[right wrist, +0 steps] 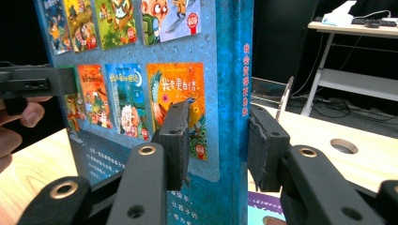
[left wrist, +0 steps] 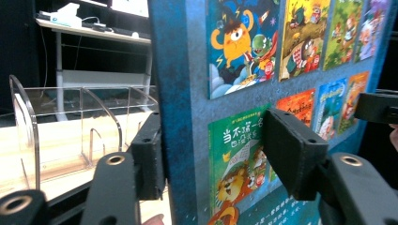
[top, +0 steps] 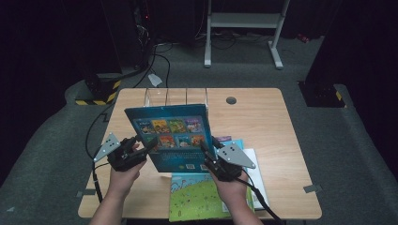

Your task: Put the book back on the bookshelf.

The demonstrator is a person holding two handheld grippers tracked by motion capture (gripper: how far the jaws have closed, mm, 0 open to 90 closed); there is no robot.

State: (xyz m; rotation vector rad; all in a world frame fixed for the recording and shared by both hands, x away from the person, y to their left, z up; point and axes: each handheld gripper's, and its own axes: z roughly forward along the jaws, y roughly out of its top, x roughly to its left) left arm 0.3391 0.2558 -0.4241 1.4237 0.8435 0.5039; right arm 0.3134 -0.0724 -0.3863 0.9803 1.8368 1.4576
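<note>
Blue hardcover picture book [top: 171, 136], back cover with a grid of small cover illustrations facing the camera, held upright and slightly tilted above the table, lower edges between two sets of jaws.

Left tool [top: 143, 149], right tool [top: 209, 154], jaws facing

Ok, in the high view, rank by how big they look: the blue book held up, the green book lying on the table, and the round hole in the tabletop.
1. blue book, though held nearer the camera
2. green book, partly covered by a hand
3. round hole, plainly smallest
</note>
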